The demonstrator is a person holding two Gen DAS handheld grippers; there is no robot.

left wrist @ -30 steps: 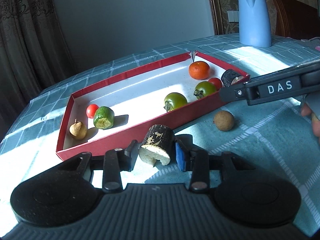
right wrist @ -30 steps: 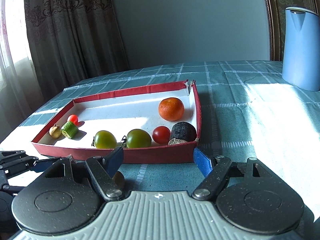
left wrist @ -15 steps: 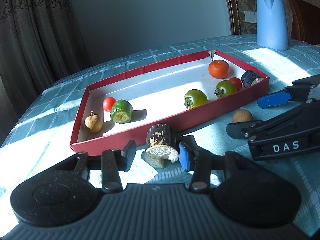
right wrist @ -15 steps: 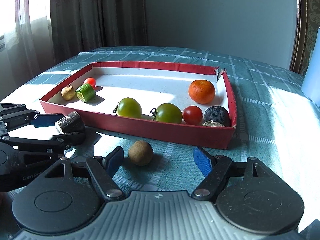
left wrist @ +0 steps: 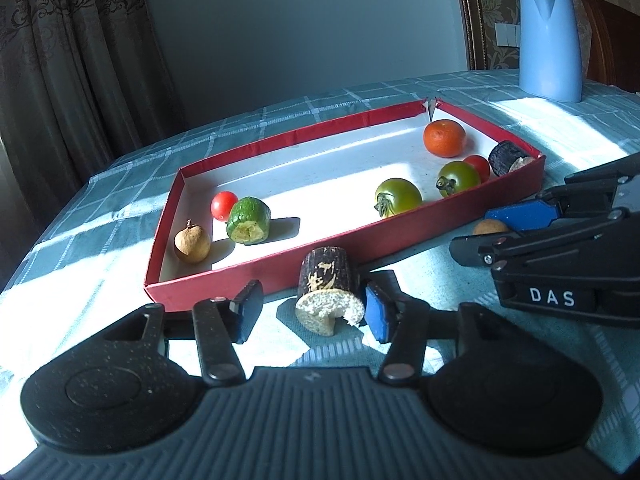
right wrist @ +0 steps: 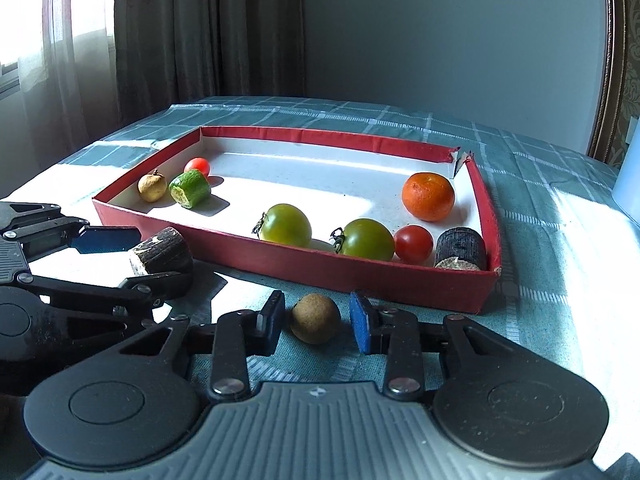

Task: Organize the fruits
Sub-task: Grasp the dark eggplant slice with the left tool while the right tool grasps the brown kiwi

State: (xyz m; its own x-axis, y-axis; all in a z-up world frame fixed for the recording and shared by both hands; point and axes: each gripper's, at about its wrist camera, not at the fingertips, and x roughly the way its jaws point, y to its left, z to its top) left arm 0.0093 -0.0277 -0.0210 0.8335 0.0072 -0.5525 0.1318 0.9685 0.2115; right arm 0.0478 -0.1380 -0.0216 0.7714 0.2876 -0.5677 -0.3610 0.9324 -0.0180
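Note:
A red tray (left wrist: 280, 258) (right wrist: 380, 276) holds an orange (left wrist: 444, 138), two green tomatoes (left wrist: 398, 197), two cherry tomatoes, a green cucumber piece (left wrist: 248, 220), a longan and a dark cut piece (right wrist: 460, 248). My left gripper (left wrist: 310, 312) is open around a dark-skinned cut piece (left wrist: 326, 290) (right wrist: 162, 256) lying on the cloth before the tray; the right pad touches it, the left stands apart. My right gripper (right wrist: 314, 320) is open around a brown round longan (right wrist: 316, 318) (left wrist: 490, 226) on the cloth, pads apart from it.
A blue kettle (left wrist: 550, 44) stands at the far right of the checked tablecloth (right wrist: 560, 248). A wooden chair back (left wrist: 612, 40) stands behind it. Curtains hang at the left. The two grippers sit close side by side before the tray.
My right gripper has moved forward and lower so the brown longan now lies between its fingers. My left gripper stays around the dark cut piece.

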